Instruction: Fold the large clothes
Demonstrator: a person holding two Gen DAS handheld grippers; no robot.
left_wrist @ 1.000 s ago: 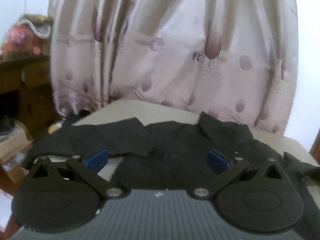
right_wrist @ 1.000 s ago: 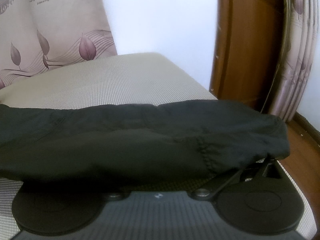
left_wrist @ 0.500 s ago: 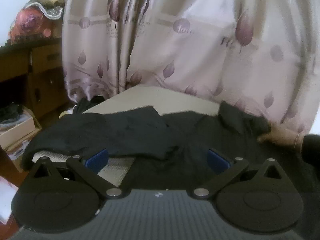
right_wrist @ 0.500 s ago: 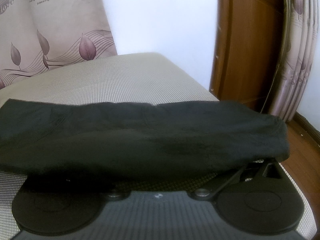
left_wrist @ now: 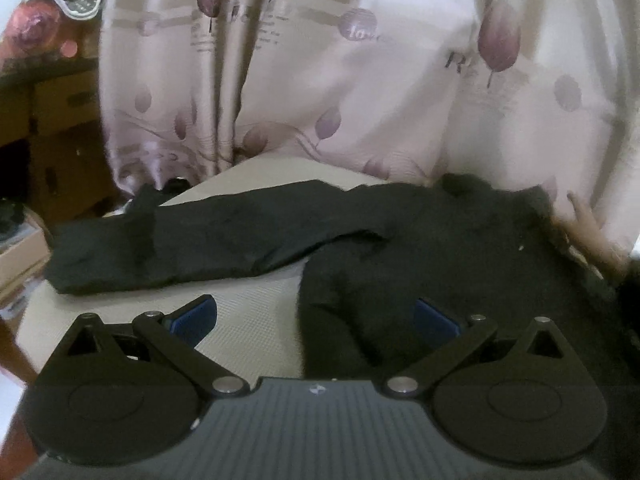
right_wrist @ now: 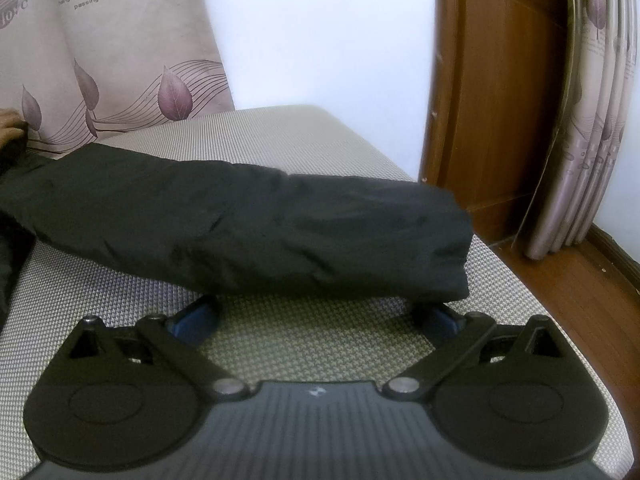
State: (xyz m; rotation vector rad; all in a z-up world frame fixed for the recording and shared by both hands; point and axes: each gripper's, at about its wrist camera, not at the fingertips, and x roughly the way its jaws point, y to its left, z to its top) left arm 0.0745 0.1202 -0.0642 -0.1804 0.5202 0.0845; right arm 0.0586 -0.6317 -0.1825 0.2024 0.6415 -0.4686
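Right gripper, lower frame: fingers spread, empty, their tips just under the near edge of the black sleeve. Sleeve's long axis crosses the frame left to right, cuff at right. Left gripper: fingers spread, empty, over the black jacket on the table. A bare hand rests at far right.

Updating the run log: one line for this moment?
left tongs: open | right tongs: open | black garment: spread flat, sleeve extended
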